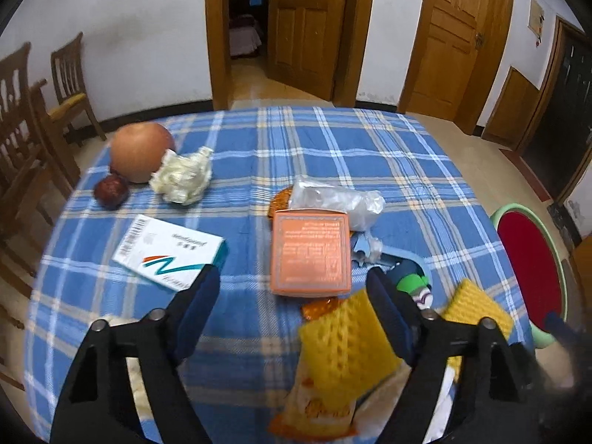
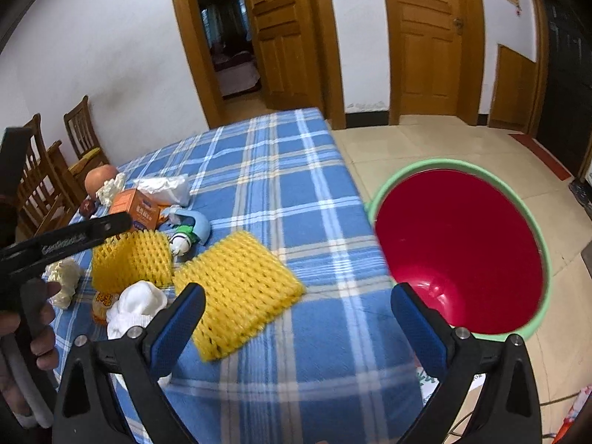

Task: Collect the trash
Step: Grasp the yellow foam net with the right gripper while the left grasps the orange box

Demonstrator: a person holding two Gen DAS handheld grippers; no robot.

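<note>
Trash lies on a table with a blue plaid cloth. My left gripper is open and empty above the cloth, with an orange box just ahead between its fingers. A yellow foam net lies by its right finger; a second foam net lies ahead of my right gripper, which is open and empty above the table's right edge. The red bin with a green rim stands on the floor right of the table. Crumpled paper, a clear plastic bag and a snack wrapper also lie there.
A white medicine box, a large round fruit and a small dark fruit sit at the left. A blue tape holder and white cloth lie mid-table. Wooden chairs stand left; doors behind.
</note>
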